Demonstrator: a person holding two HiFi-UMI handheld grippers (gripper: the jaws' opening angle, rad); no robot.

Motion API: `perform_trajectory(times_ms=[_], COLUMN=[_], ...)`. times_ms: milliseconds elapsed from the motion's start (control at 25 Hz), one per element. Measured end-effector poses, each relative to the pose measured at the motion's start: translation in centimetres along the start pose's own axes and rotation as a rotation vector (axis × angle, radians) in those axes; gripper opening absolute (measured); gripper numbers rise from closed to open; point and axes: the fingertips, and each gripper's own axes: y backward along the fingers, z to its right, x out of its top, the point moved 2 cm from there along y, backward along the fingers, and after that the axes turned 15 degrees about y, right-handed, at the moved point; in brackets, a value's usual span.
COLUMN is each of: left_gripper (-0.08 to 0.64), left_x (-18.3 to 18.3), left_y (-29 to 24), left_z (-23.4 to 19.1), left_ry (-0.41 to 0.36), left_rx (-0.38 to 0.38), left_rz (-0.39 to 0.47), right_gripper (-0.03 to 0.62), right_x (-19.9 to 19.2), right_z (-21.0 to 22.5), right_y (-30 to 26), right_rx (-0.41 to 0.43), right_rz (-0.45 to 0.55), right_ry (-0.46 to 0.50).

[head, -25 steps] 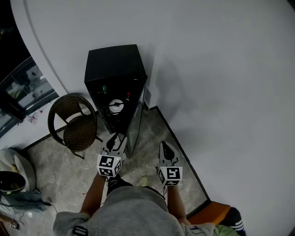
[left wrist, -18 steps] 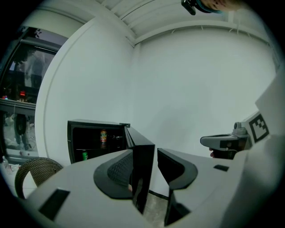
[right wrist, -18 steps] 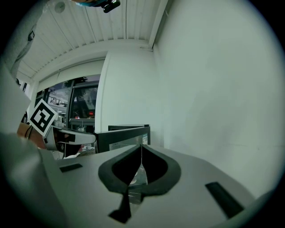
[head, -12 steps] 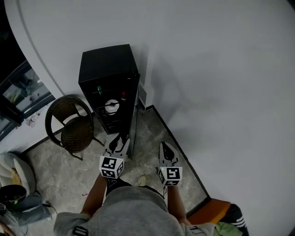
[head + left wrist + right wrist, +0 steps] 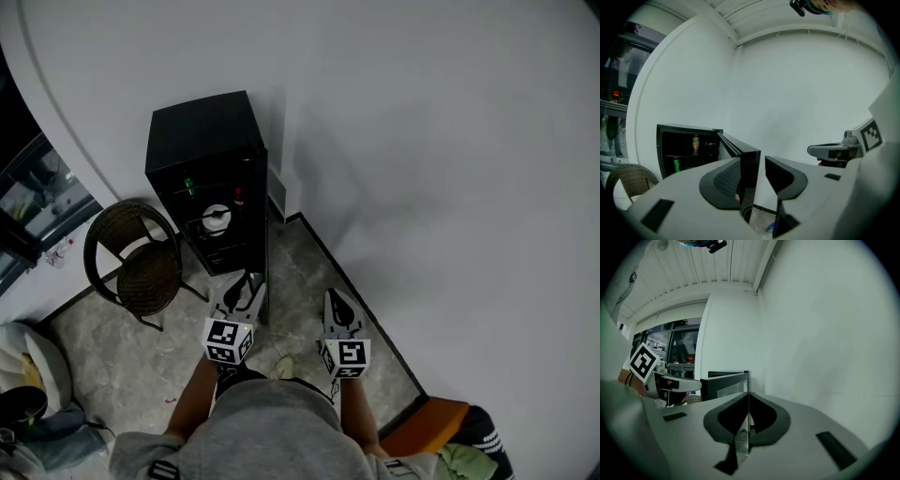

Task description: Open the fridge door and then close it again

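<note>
Black fridge [image 5: 202, 131] stands on the tiled floor [image 5: 305, 272] against the white wall [image 5: 422, 141], near a corner of the room. Its door [image 5: 749, 173] is swung wide open and points out toward the person, so the head view sees it edge-on along the right side of the cabinet. The interior is dark. On the shelves are a green can [image 5: 676, 165] and, one level higher, an orange-labelled container [image 5: 695, 143], both upright. A white round item shows on a middle shelf in the head view; what it is I cannot tell.

Left gripper [image 5: 246, 281]: held roughly level at the free edge of the door. The jaws are parted and the door's edge stands between them. The left gripper view shows the left pad [image 5: 725, 180] right at the door's inner face, while a thin strip of wall is visible between the door and the right-hand jaw. The pads are not pressing on both faces.

Right gripper [image 5: 336, 300]: held beside the left one and apart from the door, on the wall side. Its jaws are closed together with nothing between them. It touches nothing.

A dark wicker chair [image 5: 131, 262] stands on the floor just left of the fridge, apart from it. The person stands directly in front of the open door, both forearms extended.
</note>
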Motion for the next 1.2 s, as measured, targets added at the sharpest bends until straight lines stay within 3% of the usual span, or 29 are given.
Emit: perform_trajectory(times_ms=[680,1200], left_gripper=[0.166,0.166], left_x=[-1.0,-1.3], left_y=[-2.0,-2.6], left_z=[3.5,4.3], left_ry=[-0.001,-0.016], left_rx=[-0.077,-0.082], left_rz=[-0.024,-0.035], right_gripper=[0.025,0.025], right_x=[-0.9,-1.4], right_z=[2.1,2.8], right_y=[2.3,2.4], right_rx=[-0.057,-0.058], right_rz=[-0.015,-0.012], right_ry=[0.002,-0.011])
